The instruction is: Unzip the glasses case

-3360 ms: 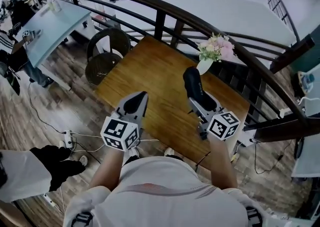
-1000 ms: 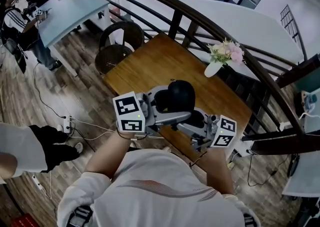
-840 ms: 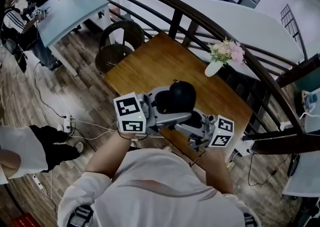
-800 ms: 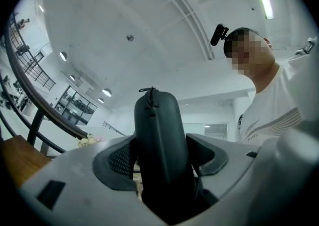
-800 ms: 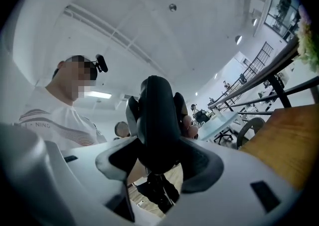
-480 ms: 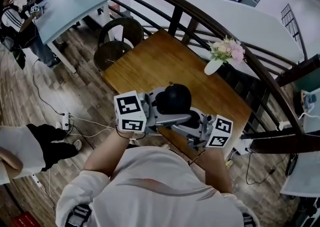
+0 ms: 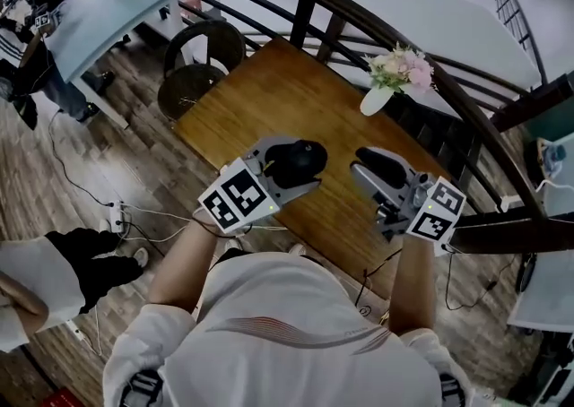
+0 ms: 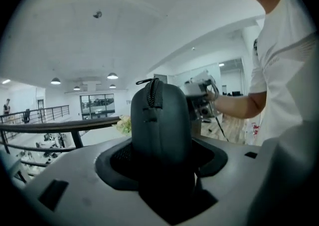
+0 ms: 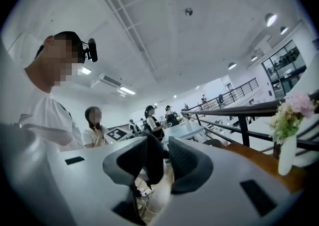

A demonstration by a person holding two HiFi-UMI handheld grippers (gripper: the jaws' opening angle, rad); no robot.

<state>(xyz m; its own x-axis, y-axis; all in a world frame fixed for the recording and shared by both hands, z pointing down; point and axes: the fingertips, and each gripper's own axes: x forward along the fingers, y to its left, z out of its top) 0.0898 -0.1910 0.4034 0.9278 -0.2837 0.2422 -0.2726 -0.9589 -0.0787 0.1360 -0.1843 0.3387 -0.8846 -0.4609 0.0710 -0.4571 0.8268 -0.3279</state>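
Head view: my R gripper [image 7: 363, 163], jaws just narrowing, empty, has pulled away from glasses case [image 8: 160, 120]; L gripper [image 7: 298, 167] clamps it wide, over table [image 7: 296, 100], vase [image 7: 374, 99] beyond.

Left forearm [image 7: 184, 257] and right forearm [image 7: 408, 284] are bare, both out in front of the torso. Left gripper [image 7: 305, 166] points up-right in the head view, with its marker cube [image 7: 238, 202] at the wrist end. Its jaws are wide and clamped on the glasses case [image 8: 160, 120], which stands upright between the pads. Right gripper [image 7: 369, 163] is apart from the left, off to its right, pointing up-left. Its jaws have just been closing: a narrow gap shows, with nothing between them.
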